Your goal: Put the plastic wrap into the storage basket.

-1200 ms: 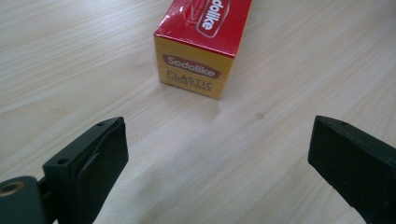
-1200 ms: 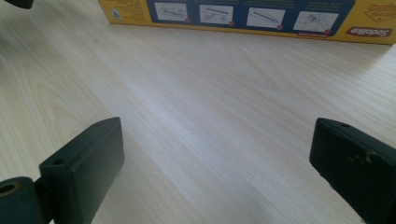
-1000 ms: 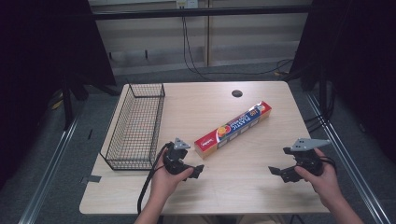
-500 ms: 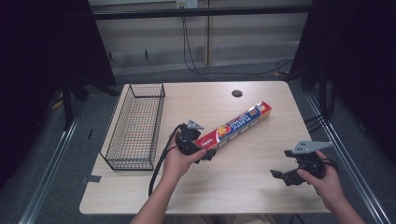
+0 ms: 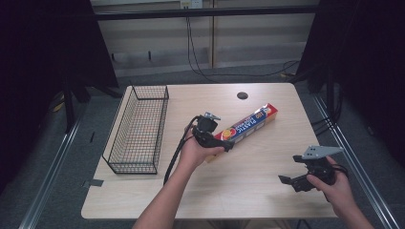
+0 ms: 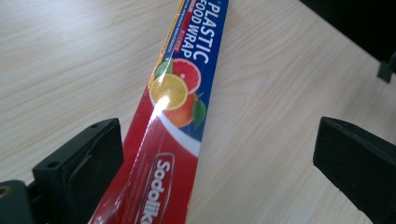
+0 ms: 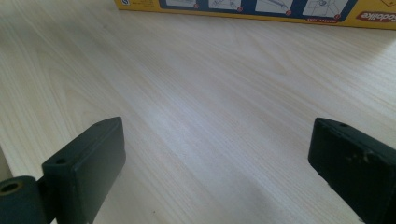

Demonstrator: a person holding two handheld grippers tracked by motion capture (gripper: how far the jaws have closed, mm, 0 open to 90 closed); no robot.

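Your left gripper (image 5: 224, 142) has moved up to the centre of the frame, jaws wide astride the box (image 6: 177, 112), gripping nothing yet, likely about to clamp.

Basket (image 5: 138, 128): on the left part of the table (image 5: 258, 191), lengthwise from near edge toward far edge.
Box of plastic wrap (image 5: 249, 124): near the table's middle, right of the basket, lying slantwise, far end toward the right.
Left tongs (image 5: 224, 143): over the box's near end; in the left gripper view the box (image 6: 175, 116) runs between the spread jaws.
Right tongs (image 5: 291, 181): near the right front edge, well apart from the box, jaws spread.
Round hole (image 5: 242, 95): behind the box, near the far edge.
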